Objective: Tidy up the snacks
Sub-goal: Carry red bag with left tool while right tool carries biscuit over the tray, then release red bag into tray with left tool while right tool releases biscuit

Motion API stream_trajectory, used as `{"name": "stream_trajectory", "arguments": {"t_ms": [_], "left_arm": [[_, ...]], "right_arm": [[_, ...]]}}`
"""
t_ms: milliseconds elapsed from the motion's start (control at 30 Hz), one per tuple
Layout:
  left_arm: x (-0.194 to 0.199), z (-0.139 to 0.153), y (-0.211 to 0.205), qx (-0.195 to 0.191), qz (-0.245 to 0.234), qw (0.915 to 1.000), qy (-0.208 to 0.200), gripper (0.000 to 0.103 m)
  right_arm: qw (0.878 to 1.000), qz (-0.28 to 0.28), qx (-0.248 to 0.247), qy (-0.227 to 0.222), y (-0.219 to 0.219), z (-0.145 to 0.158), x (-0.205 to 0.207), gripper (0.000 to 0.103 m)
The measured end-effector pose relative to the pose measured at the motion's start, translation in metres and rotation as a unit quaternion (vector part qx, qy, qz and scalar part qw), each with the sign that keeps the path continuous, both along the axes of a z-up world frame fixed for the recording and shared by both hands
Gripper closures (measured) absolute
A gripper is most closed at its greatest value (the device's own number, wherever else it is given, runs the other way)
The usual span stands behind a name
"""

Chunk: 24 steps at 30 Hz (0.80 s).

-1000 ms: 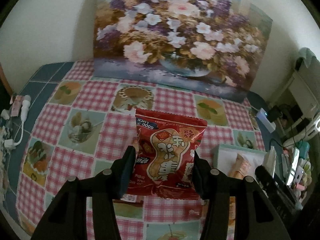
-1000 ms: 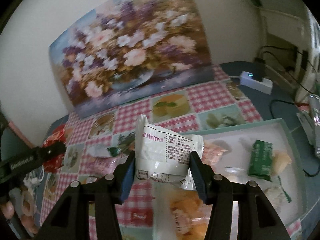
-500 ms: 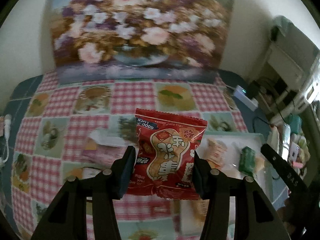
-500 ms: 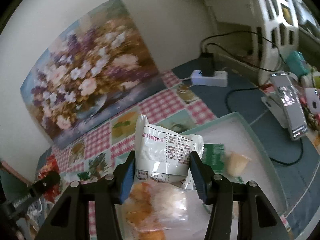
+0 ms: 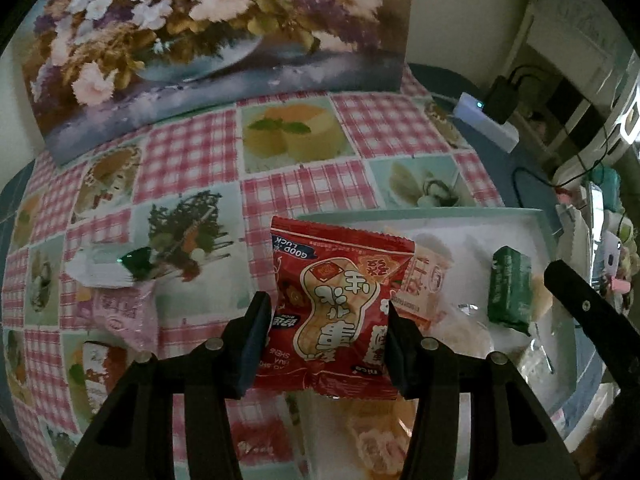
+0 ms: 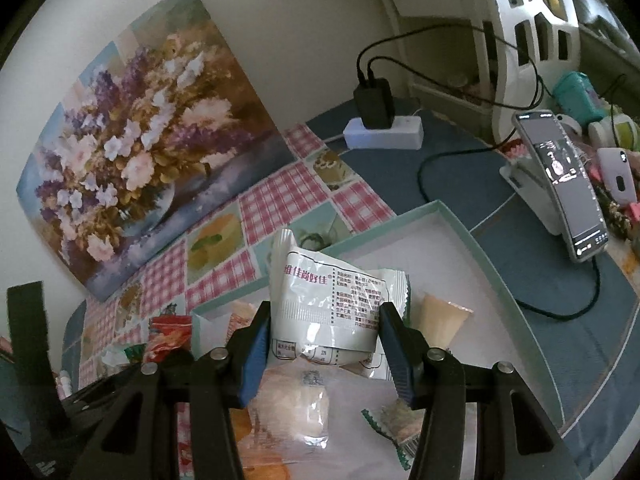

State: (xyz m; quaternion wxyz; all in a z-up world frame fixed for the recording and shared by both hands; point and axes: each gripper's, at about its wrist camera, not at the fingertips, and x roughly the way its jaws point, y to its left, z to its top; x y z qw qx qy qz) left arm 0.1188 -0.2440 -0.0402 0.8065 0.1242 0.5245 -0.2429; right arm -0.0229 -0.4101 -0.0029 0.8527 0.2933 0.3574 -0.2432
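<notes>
With both packets now carried in over the tray (image 5: 536, 216), your left tool (image 5: 324, 340) grips the red bag (image 5: 340, 312), your right tool (image 6: 324, 340) the white pack (image 6: 328, 300), release next, green packet (image 5: 510, 292) at three o'clock.

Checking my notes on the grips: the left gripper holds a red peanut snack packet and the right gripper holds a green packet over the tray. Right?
Not quite. The right gripper holds a white printed snack packet, not a green one, as the right wrist view shows. The left gripper does hold the red peanut snack packet.
</notes>
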Motion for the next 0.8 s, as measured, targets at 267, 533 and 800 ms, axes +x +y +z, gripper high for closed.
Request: {"name": "stream_trajectory", "arguments": {"t_ms": [267,533,800], "left_arm": [[0.000,-0.018,-0.018,0.016,-0.017,0.9997,-0.002,0.049],[-0.009,-0.020,-0.036,0.008,-0.046,0.9989,-0.005,0.049],[-0.014,-0.023,-0.045,-0.008,-0.061,0.9980,0.012,0.049]], "right_arm": [[1.000,0.002,0.008,0.016,-0.005,-0.011,0.004,0.048],[1.000,0.004,0.013,0.024,-0.007,-0.017,0.008,0.048],[0.999,-0.001,0.015,0.030,-0.009,-0.020,0.008,0.047]]}}
